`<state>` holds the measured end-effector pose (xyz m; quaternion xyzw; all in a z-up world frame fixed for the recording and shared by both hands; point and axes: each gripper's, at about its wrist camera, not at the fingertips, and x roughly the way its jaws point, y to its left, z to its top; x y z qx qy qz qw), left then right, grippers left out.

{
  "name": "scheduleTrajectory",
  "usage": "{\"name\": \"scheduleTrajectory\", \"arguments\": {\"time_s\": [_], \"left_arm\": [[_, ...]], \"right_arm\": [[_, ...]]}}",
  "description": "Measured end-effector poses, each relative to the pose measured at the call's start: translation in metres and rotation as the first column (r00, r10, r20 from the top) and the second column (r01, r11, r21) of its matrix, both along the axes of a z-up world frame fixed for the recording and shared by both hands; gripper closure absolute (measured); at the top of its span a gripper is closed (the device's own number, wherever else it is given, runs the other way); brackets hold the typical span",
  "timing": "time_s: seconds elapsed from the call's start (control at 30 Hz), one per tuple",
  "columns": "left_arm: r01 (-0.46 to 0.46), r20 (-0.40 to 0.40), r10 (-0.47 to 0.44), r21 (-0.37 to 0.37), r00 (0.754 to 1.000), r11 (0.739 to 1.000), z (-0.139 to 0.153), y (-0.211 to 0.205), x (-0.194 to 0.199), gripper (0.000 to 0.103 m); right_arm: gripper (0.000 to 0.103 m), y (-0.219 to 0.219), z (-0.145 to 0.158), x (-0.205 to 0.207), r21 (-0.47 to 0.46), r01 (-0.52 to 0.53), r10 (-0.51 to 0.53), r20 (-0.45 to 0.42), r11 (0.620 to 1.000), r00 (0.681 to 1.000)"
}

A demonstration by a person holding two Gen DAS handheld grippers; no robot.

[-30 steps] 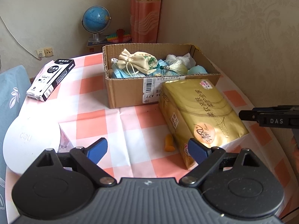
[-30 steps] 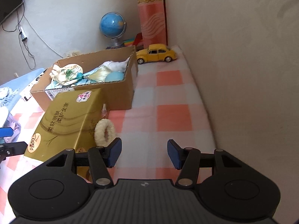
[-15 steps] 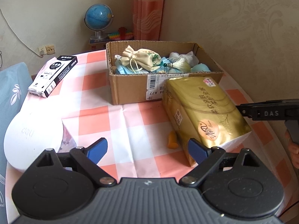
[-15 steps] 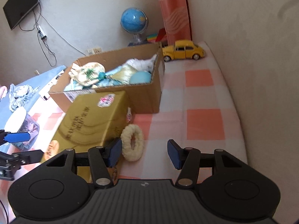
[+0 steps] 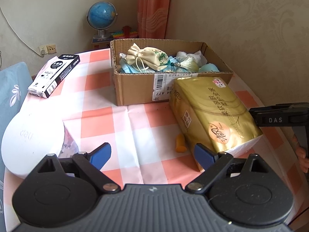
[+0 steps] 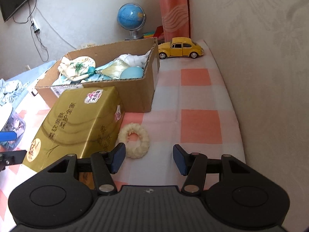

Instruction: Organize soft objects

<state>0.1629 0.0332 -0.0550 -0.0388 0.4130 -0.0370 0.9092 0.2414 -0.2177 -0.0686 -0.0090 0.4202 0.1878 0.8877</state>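
Observation:
A cardboard box (image 5: 135,89) (image 6: 133,96) on the checked table holds several soft things: a cream drawstring pouch (image 5: 148,57), a tassel (image 6: 114,70) and blue items. A gold tissue pack (image 5: 210,112) (image 6: 81,119) lies in front of the box. A cream fluffy hair tie (image 6: 134,140) lies on the cloth right of the pack, just ahead of my right gripper (image 6: 148,157), which is open and empty. My left gripper (image 5: 152,154) is open and empty above the cloth. A small orange piece (image 5: 180,145) lies beside the pack.
A black and white carton (image 5: 55,75) and a white-lidded jar (image 5: 32,139) are at the left. A yellow toy car (image 6: 180,47) stands behind the box by the wall. A globe (image 5: 102,18) and a curtain (image 6: 173,7) are at the back. The table edge is close on the right.
My right gripper has pulled back and turned left, so the hair tie now shows whole in front of it. My left gripper has drawn back slightly. Both stay open.

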Motion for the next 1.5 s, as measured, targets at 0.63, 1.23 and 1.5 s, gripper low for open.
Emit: {"name": "scheduleTrajectory", "arguments": {"time_s": [0.63,1.23,1.5], "left_arm": [[0.117,-0.012,-0.116,0.101,0.993,0.988,-0.012,-0.005,-0.003,0.029],[0.177,0.011,-0.178,0.050,0.984,0.983,-0.023,-0.012,0.010,0.039],[0.198,0.024,-0.200,0.052,0.980,0.979,-0.026,-0.012,0.014,0.054]], "right_arm": [[0.024,-0.003,-0.006,-0.020,-0.120,0.033,-0.029,0.036,0.992,0.999],[0.000,-0.004,-0.010,-0.042,-0.186,0.006,-0.002,0.024,0.983,1.000],[0.000,-0.003,-0.009,-0.063,-0.213,-0.018,0.020,0.008,0.977,1.000]]}}
